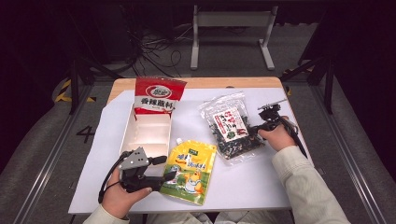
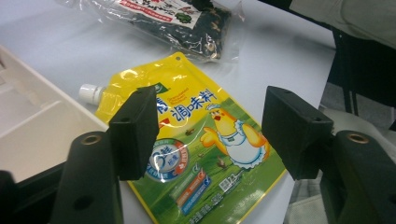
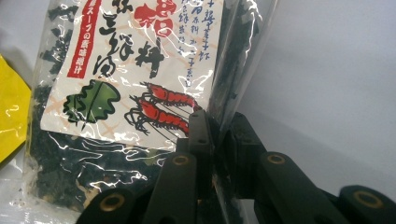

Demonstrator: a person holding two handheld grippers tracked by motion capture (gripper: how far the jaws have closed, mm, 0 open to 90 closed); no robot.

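- We have our right gripper (image 1: 256, 129) clamped on the edge of the clear seaweed packet (image 1: 229, 126), right of centre in the high view; in the right gripper view the jaws stand pressed together on the packet's (image 3: 126, 93) thin plastic seam at lower centre
- Our left gripper (image 1: 167, 168) sits at the lower left of the high view with its jaws spread apart, holding nothing; the left gripper view shows them framing the yellow spouted seasoning pouch (image 2: 196, 144), which lies flat on the white table sheet (image 1: 243, 182)
- The open white cardboard box (image 1: 148, 133) lies left of centre in the high view, with the red seasoning bag (image 1: 158, 95) standing at its far end, upper left of centre; we judge the packets are meant to go in there
- Risk one: our grip is on slick film near the rim only, so the packet may slide out or the seam may tear when we lift, since the dark contents hang as loose weight below it
- Risk two: the dangling packet could swing and drag over the yellow pouch on the way to the box, nudging it
- Risk three: the red bag already takes up the box's far end, so a careless drop may leave the packet propped on the wall
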